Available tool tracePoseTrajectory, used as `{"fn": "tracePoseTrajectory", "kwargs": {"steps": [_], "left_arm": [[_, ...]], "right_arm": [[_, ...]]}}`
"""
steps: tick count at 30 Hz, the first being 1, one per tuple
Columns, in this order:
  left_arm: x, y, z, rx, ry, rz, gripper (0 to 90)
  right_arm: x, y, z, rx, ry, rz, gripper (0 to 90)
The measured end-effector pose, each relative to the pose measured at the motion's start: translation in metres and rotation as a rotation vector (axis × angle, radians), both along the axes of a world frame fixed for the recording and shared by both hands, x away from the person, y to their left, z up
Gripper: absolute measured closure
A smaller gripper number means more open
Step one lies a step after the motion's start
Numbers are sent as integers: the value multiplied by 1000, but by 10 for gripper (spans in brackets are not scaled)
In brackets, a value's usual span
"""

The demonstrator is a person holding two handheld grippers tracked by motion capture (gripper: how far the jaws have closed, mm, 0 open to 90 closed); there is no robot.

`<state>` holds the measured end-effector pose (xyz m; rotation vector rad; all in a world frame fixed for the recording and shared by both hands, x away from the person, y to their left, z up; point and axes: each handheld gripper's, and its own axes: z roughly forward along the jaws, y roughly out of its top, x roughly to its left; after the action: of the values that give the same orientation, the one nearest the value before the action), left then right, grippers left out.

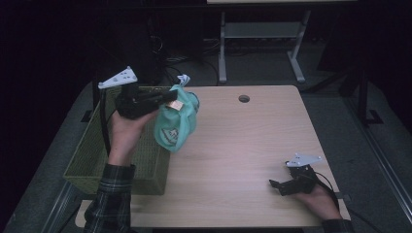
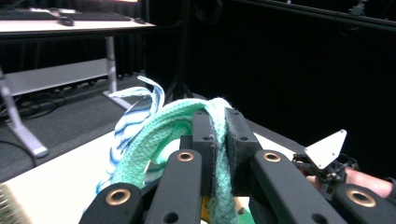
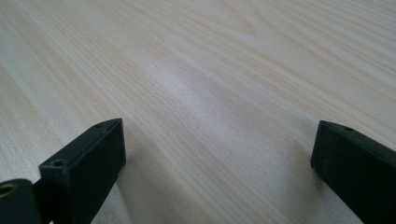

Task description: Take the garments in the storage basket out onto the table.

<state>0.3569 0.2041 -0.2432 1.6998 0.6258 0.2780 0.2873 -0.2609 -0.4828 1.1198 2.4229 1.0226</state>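
A teal-green cloth (image 1: 176,120) with a blue-striped white strip (image 2: 135,112) hangs in the air above the table's left edge. My left gripper (image 1: 171,98) is shut on the cloth's top fold, and in the left gripper view the green fabric (image 2: 219,154) is pinched between the two black jaws (image 2: 218,122). My right gripper (image 1: 275,186) rests low at the table's near right corner. Its jaws stand wide apart with bare wood between them (image 3: 218,135).
A green wire basket (image 1: 141,155) stands against the left side of the wooden table (image 1: 243,145), under my left forearm. A round cable hole (image 1: 244,98) sits near the far edge. Another desk's legs (image 1: 222,48) stand behind on the floor.
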Motion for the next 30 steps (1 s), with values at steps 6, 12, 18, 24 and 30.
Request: {"fn": "tracePoseTrajectory", "kwargs": {"steps": [6,12,18,24,30], "left_arm": [[0,-25,-8,7,7,-51,840],[1,-44,-17,8,16,-88,840],[1,-62,-27,21,23,-118,840],[1,-74,-40,13,38,-139,840],[-2,-84,-48,27,37,-150,840]], "right_arm": [[0,0,0,0,0,0,29],[0,0,0,3,1,-2,29],[0,0,0,3,2,-2,29],[0,0,0,3,3,-3,29],[0,0,0,3,3,-2,29]]}}
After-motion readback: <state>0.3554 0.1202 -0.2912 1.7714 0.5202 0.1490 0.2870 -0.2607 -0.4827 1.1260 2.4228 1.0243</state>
